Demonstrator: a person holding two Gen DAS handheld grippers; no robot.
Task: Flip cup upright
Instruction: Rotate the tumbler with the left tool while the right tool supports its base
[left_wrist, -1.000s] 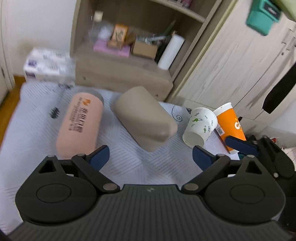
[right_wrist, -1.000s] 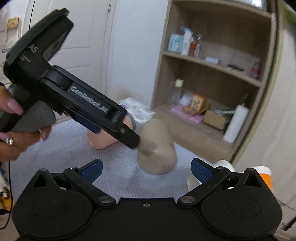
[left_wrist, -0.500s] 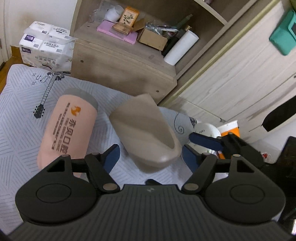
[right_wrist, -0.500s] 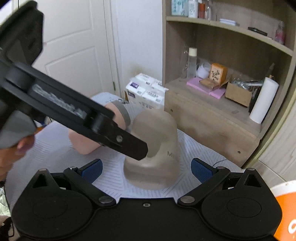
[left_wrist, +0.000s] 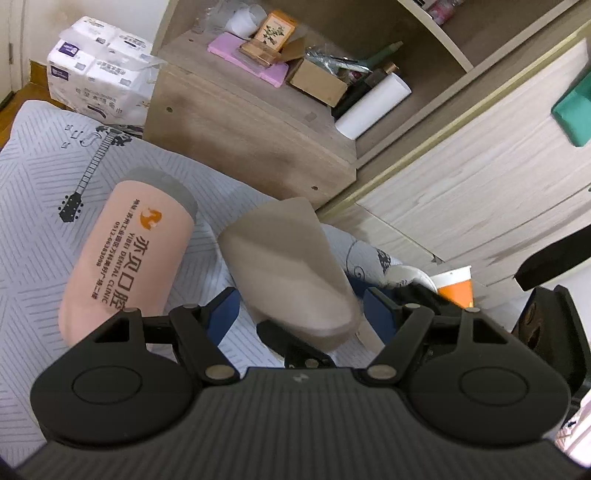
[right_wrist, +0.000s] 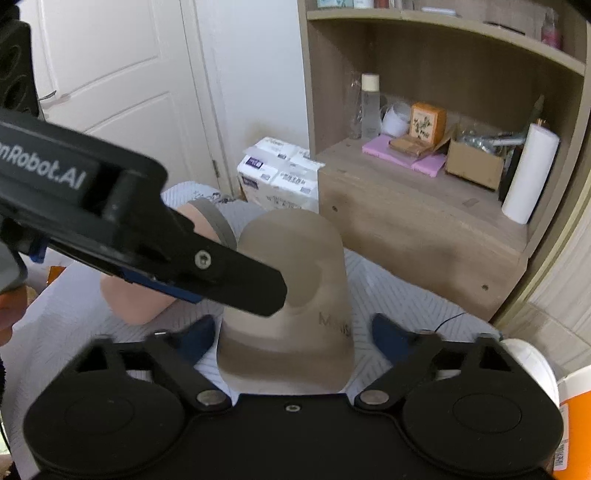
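A beige cup (left_wrist: 288, 273) lies on its side on the grey patterned cloth (left_wrist: 33, 206). In the right wrist view the cup (right_wrist: 295, 295) lies between the open fingers of my right gripper (right_wrist: 291, 336), its wide end towards the camera. My left gripper (left_wrist: 301, 314) is open, with a blue finger on each side of the cup's near end. The left gripper's body (right_wrist: 147, 240) crosses the right wrist view and its tip covers part of the cup.
A peach tumbler with a grey lid (left_wrist: 129, 254) lies on its side left of the cup. A white paper cup (right_wrist: 532, 365) and an orange cup (left_wrist: 454, 284) are at the right. A wooden shelf unit (left_wrist: 258, 122) and tissue packs (left_wrist: 99, 74) stand behind.
Both grippers have moved in closer to the beige cup, and its near end now lies between the fingers of each. The cup has not moved.
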